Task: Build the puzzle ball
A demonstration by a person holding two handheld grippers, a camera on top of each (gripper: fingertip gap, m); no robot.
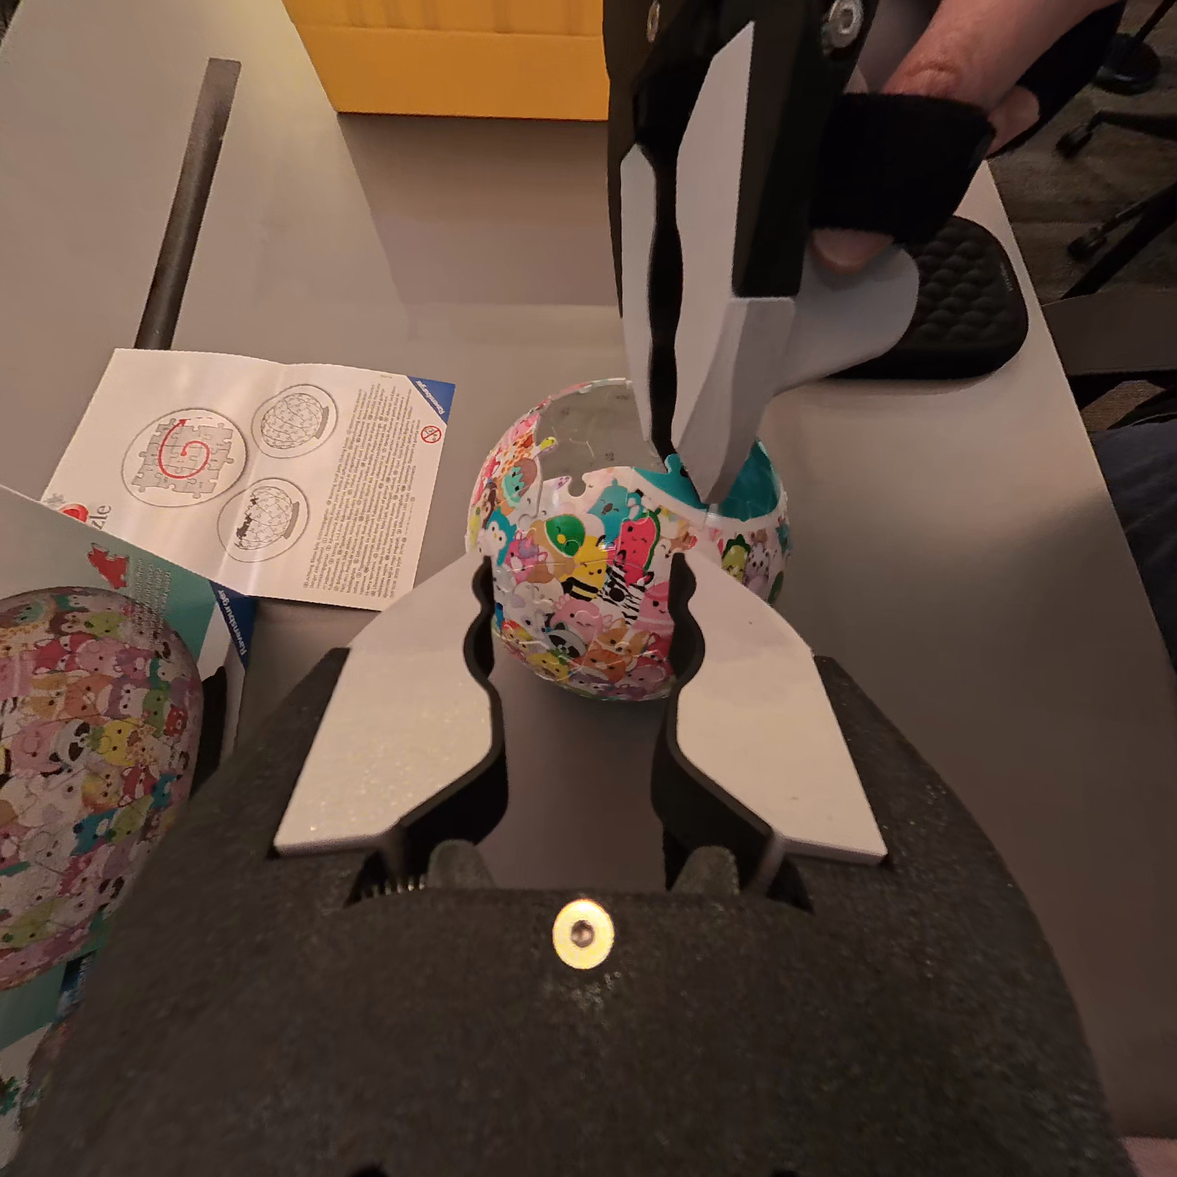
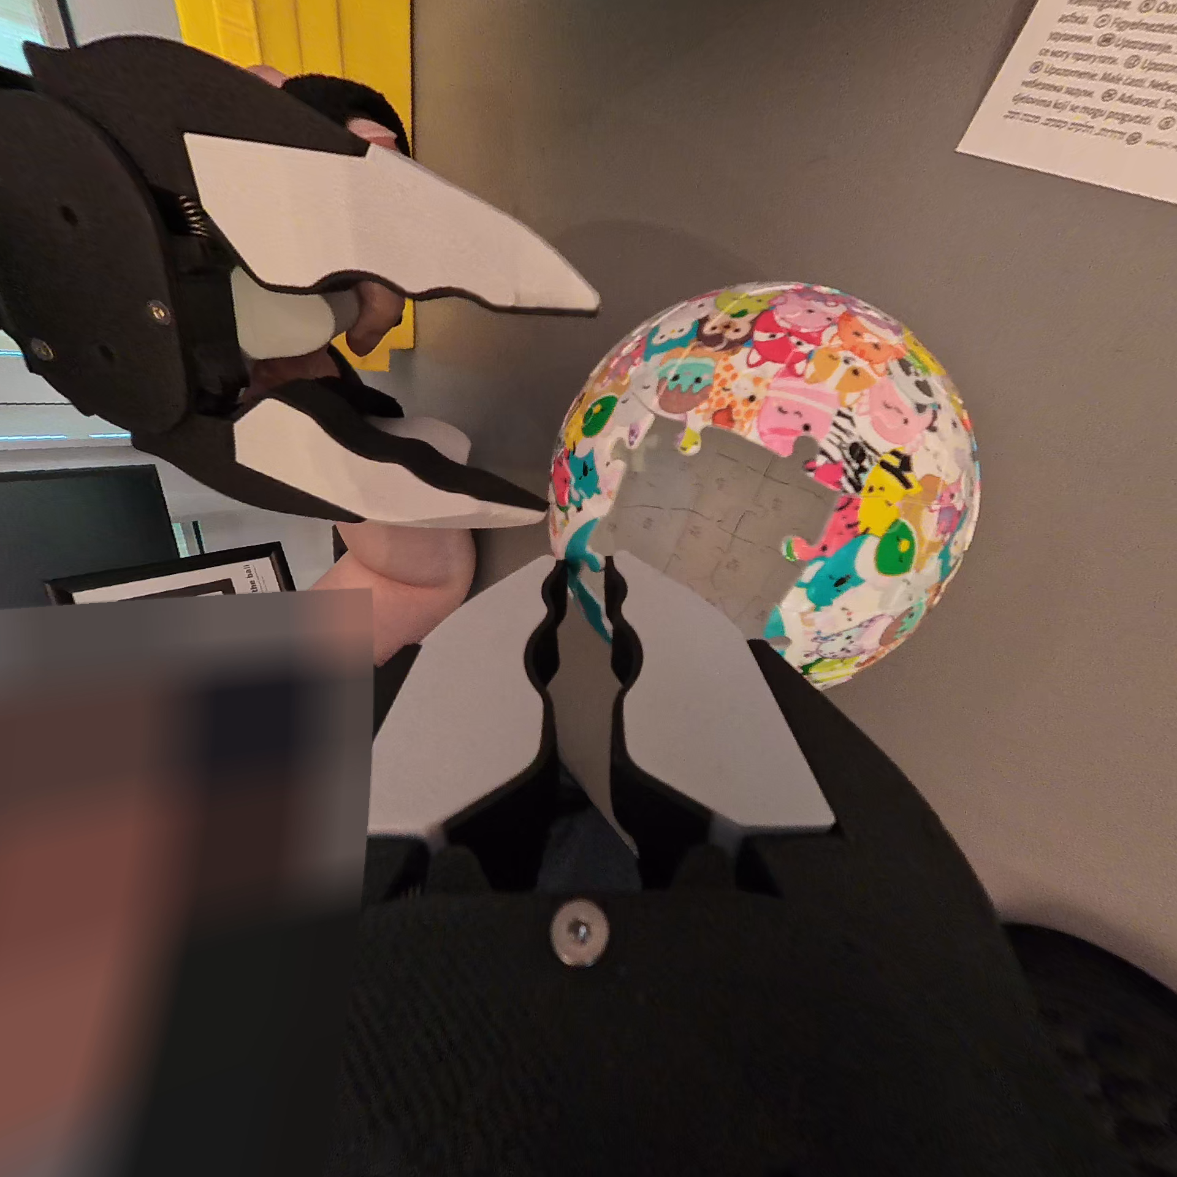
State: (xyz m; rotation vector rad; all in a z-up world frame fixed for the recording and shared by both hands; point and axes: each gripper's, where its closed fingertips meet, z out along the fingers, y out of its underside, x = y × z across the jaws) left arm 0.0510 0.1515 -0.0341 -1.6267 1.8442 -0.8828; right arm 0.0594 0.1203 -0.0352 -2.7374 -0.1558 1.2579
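Progress: mostly assembled; puzzle ball [image 1: 627, 548] closed over its lower and side shell, printed with bright cartoon animals.
Left to do: one jagged opening near the top, grey inner faces of far pieces visible through it; several pieces apparently missing, exact count not readable.
Ball location: resting on the grey tabletop [image 1: 891, 700], near centre, instruction sheet [image 1: 255, 477] at about 9 o'clock from it, puzzle box [image 1: 95, 732] nearer the camera at 8 o'clock.
Left gripper [image 1: 581, 573]: fingers spread wide, flanking the near side of the ball at roughly 4 and 8 o'clock of its outline; touching or just beside, cannot tell; holding nothing.
Right gripper [image 2: 583, 563]: fingers drawn nearly together, pinching a teal piece [image 2: 589, 589] at the rim of the opening, at about 7 o'clock on the ball in the right wrist view.
Piece state: seemingly being seated at the gap's edge, not yet flush, judged from the raised teal edge.
Judged stage: late, filling the final gap.
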